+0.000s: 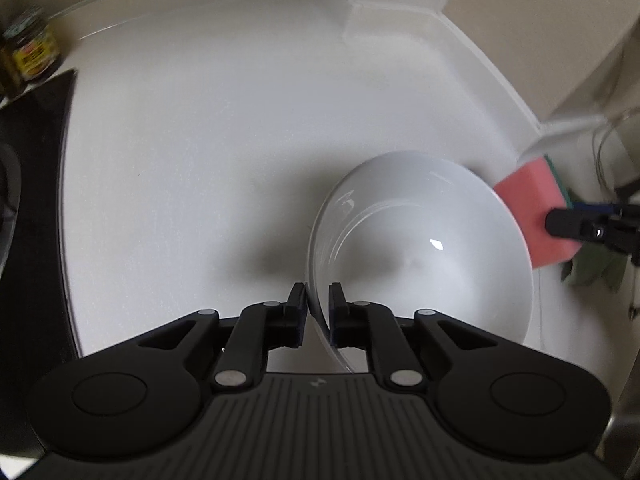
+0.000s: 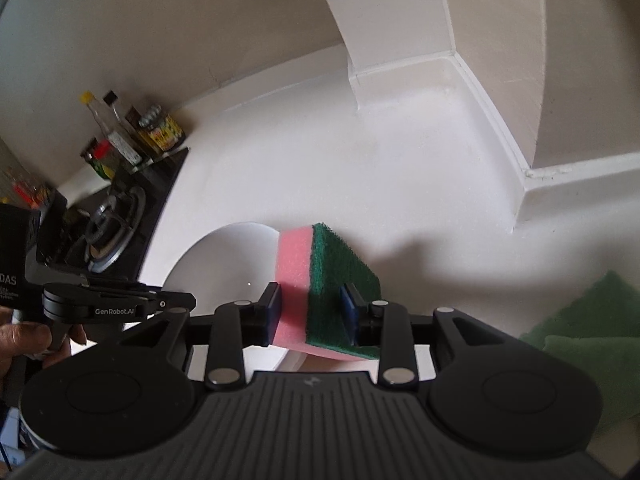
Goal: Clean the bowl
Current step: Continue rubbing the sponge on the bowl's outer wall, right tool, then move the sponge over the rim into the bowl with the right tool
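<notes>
A white bowl (image 1: pixel 420 248) is tilted above the white counter; my left gripper (image 1: pixel 318 304) is shut on its near rim. In the right wrist view the bowl (image 2: pixel 224 264) shows at lower left, with the left gripper (image 2: pixel 176 302) on its edge. My right gripper (image 2: pixel 310 308) is shut on a pink sponge with a green scouring side (image 2: pixel 320 280). The sponge's pink face is at the bowl's far right rim; it also shows in the left wrist view (image 1: pixel 532 204), with the right gripper (image 1: pixel 568 222) behind it.
A black gas hob (image 2: pixel 120 216) lies to the left, with jars and bottles (image 2: pixel 156 128) behind it. A jar (image 1: pixel 30 52) shows at the counter's back left. A green cloth (image 2: pixel 580 332) lies at the right. White wall corners (image 2: pixel 400 40) bound the counter behind.
</notes>
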